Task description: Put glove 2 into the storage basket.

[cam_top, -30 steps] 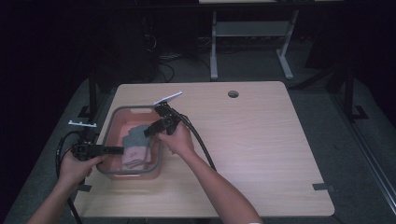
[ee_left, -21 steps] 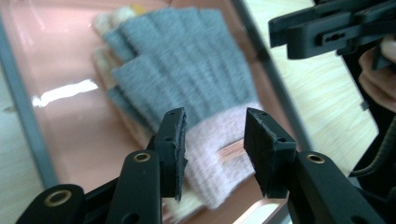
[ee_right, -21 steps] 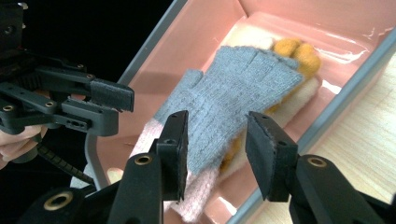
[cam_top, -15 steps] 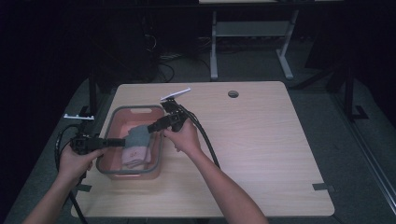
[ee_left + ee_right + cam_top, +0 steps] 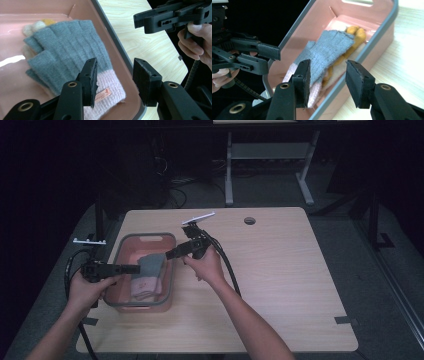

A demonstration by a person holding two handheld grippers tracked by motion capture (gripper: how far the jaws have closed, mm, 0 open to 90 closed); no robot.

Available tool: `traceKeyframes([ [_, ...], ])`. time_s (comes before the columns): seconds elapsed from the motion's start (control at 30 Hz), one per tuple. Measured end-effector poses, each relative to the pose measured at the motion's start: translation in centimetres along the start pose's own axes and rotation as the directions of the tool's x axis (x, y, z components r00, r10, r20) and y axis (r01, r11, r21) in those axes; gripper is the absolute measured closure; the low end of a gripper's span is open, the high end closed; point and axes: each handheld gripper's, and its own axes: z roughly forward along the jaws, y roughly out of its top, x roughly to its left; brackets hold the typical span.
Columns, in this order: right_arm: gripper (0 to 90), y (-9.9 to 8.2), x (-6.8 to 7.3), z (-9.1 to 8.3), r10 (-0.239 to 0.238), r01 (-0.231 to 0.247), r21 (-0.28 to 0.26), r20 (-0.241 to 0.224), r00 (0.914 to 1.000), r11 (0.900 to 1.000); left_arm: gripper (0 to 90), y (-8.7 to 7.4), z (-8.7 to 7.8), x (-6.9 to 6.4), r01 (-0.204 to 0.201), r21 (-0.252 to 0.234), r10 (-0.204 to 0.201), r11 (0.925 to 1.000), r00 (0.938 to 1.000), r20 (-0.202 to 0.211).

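Note:
A grey fingerless glove point(image 5: 150, 266) with a pink cuff lies in a pink bin point(image 5: 145, 236) with a grey rim, at the table's left. Under it is a yellow and cream glove point(image 5: 357, 32). My left gripper point(image 5: 135, 268) hovers at the bin's left side. Its jaws have just been opening and stand apart with nothing between them point(image 5: 115, 72), over the glove's cuff point(image 5: 107, 90). My right gripper point(image 5: 170, 253) hangs above the bin's right rim. Its jaws have also just been opening, and nothing is held between them point(image 5: 327, 70).
The wooden table point(image 5: 280, 285) stretches bare to the right of the bin. A white strip point(image 5: 198, 217) lies near the back edge, beside a round cable hole point(image 5: 249, 221). Black cables trail from both grippers. The floor around the table is dark.
Both grippers were together at the glove, lifting it over the bin. They have since drawn apart, left to the left, right up and right, and the glove lies loose in the bin.

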Motion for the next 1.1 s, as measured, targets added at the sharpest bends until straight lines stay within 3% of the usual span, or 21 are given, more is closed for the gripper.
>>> traceKeyframes([
  [0.37,52.7,-0.4,-1.2,-2.2,0.018,-0.017,-0.034,0.014,0.9997,0.9993,52.8,0.7,1.3,-1.5,-0.040,0.019,0.039,0.9990,0.9987,0.031],
  [0.6,51.1,-0.6,-1.8,-3.4,0.021,-0.020,-0.049,0.021,0.9996,0.9986,51.1,0.9,2.0,-2.1,-0.035,0.018,0.034,0.9992,0.9985,0.041],
  [1.1,48.2,-1.8,-3.4,-5.7,0.043,-0.039,-0.077,0.049,0.9979,0.9963,48.8,1.8,3.7,-3.8,-0.075,0.040,0.072,0.9964,0.9946,0.075],
])
